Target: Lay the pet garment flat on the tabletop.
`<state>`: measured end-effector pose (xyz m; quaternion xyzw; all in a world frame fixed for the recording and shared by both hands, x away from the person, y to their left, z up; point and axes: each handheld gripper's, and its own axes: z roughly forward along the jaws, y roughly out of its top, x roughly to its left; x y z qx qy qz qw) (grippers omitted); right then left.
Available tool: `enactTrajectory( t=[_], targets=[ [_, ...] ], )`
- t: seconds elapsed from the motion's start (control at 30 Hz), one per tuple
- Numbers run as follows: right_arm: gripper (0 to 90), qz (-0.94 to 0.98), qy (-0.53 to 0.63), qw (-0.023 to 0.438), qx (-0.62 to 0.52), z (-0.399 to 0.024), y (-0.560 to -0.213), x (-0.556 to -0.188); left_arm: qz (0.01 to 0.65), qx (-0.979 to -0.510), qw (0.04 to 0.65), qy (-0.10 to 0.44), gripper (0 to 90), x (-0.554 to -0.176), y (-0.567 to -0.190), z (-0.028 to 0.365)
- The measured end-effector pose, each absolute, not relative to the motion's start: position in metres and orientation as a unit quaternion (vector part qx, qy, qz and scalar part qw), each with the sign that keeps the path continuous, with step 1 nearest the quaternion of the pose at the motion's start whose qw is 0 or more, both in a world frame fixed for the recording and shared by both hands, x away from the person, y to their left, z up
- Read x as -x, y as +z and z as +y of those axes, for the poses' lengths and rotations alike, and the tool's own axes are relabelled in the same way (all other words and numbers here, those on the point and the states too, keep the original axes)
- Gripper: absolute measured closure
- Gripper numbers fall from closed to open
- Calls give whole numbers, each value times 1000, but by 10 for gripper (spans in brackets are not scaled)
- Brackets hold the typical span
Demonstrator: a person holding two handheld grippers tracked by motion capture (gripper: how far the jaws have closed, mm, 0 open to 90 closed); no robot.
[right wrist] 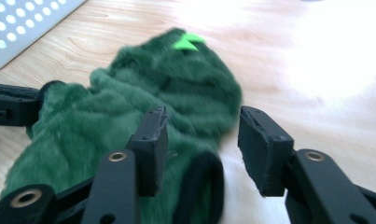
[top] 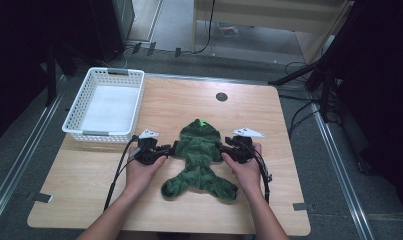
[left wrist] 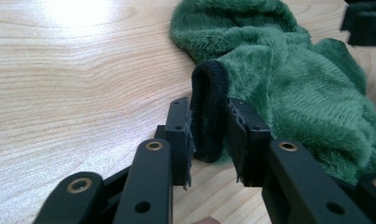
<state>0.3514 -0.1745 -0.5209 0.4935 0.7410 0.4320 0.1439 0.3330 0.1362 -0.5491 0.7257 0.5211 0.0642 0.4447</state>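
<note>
Both forearms enter from the near table edge, one gripper in each hand. Left gripper (left wrist: pixel 209 140): jaws narrow, closed around the black ribbed cuff (left wrist: pixel 209 109) of one sleeve of the green fleece garment (top: pixel 201 157); the pads look to be touching the cuff on both sides. Right gripper (right wrist: pixel 202 149): jaws parted moderately wide, a second black cuff (right wrist: pixel 202 186) lying low between them, pads clear of it. Garment lies flat at the middle of the wooden table (top: pixel 89 190), hood pointing away, with a bright green tag (right wrist: pixel 188 42) on the hood. Count: two grippers, one garment, two cuffs seen, one white perforated basket (top: pixel 76 107) at the far left corner.
</note>
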Motion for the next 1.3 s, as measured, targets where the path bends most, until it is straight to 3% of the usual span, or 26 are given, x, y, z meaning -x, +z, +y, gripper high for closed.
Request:
enactTrajectory(
  t=[0.17, 0.2, 0.23, 0.3, 0.4, 0.47, 0.53, 0.57, 0.63, 0.77, 0.87, 1.03, 1.17, 1.3],
  targets=[
    [500, 744, 432, 115, -496, -178, -531, -343, 519, -729, 441, 68, 757, -333, -550, 135],
    [629, 752, 428, 109, -490, -175, -534, -341, 519, -732, 437, 70, 780, -332, -550, 134],
    [629, 752, 428, 109, -490, -175, -534, -341, 519, -732, 437, 70, 791, -332, -550, 134],
    [814, 762, 403, 131, -490, -169, -538, -340, 520, -733, 432, 74, 808, -332, -549, 133],
    [832, 760, 384, 140, -506, -169, -543, -340, 517, -739, 424, 82, 816, -330, -548, 132],
    [817, 755, 390, 136, -509, -171, -545, -338, 516, -740, 424, 82, 815, -330, -548, 132],
    [708, 752, 395, 137, -510, -172, -542, -336, 519, -735, 429, 76, 787, -331, -548, 134],
    [642, 748, 403, 139, -508, -173, -540, -334, 521, -732, 432, 77, 746, -330, -546, 135],
    [602, 744, 416, 140, -503, -174, -534, -329, 527, -721, 442, 88, 628, -325, -542, 138],
    [585, 743, 430, 140, -493, -173, -524, -311, 526, -709, 458, 100, 555, -312, -532, 138],
    [584, 752, 433, 124, -482, -167, -524, -298, 500, -722, 470, 88, 555, -293, -528, 125],
    [609, 780, 415, 106, -455, -155, -530, -286, 456, -762, 456, 64, 608, -278, -533, 99],
    [778, 791, 395, 105, -454, -150, -538, -282, 450, -789, 409, 88, 681, -277, -542, 86],
    [871, 791, 382, 119, -463, -152, -539, -281, 448, -792, 406, 84, 848, -279, -545, 89]
  ],
)
